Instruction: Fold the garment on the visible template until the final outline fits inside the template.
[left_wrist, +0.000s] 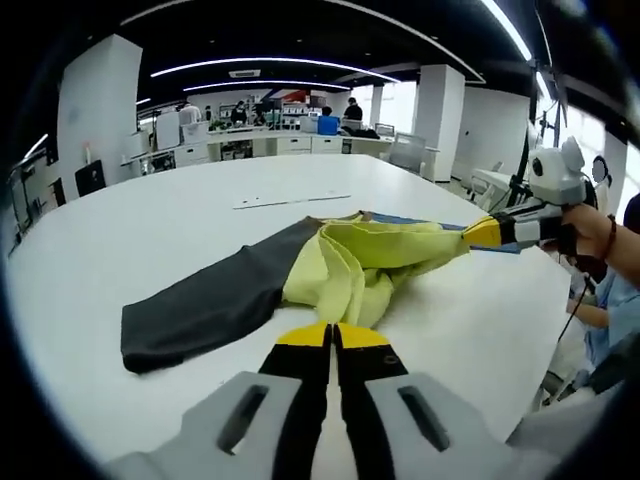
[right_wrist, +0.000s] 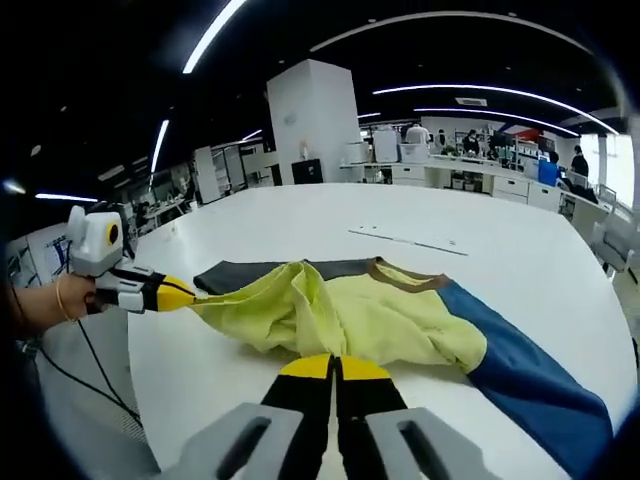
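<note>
On the white table (left_wrist: 150, 230), both grippers were clamped on the yellow garment's (left_wrist: 350, 265) hem: left gripper (left_wrist: 331, 337), right gripper (right_wrist: 334, 367) (presumably pulling it taut to fold).

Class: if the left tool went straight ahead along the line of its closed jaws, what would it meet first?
The left tool would first meet the bunched yellow body of the garment on the white table. Its tips look already at, perhaps on, the fabric edge; depth is unclear.
</note>
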